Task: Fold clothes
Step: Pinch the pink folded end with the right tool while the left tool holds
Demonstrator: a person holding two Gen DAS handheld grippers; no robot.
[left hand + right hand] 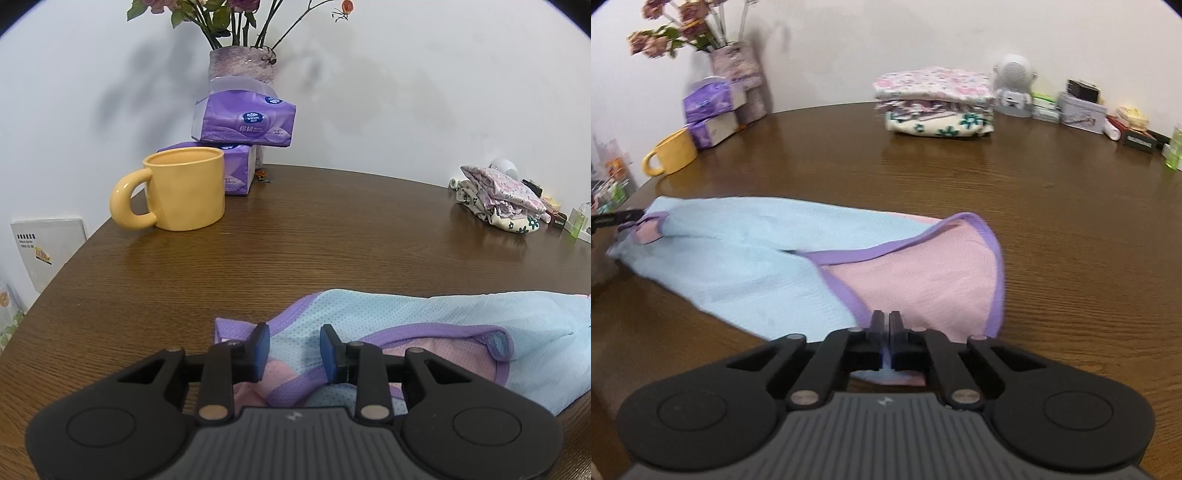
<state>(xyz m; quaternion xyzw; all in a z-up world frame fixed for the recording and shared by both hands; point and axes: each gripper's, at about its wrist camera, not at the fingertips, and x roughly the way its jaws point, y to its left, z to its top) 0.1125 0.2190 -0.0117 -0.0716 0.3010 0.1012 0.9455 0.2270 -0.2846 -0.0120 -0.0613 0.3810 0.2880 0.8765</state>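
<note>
1. Your right tool (885, 334) sits nearest, its jaws pressed together at the near hem of the garment (798, 254); from the right wrist view you cannot tell for sure whether any cloth is pinched between them.
2. Your left tool (294, 350) stands part open over the garment's purple-trimmed end, with cloth lying between the pads (261, 350) but not squeezed.
3. Risk: if your right tool pulls without a real bite, the hem may slip out and the fold collapse; since the left is not clamped, that end could drag across the surface (1052, 229).
4. Lying flat near the front edge, the blue and pink garment runs its long axis side to side between your two tools, pink end toward the right.
5. Farther back, a folded stack (938, 107) waits by the wall, well apart, and a yellow mug (184, 188) stands to the left.
</note>
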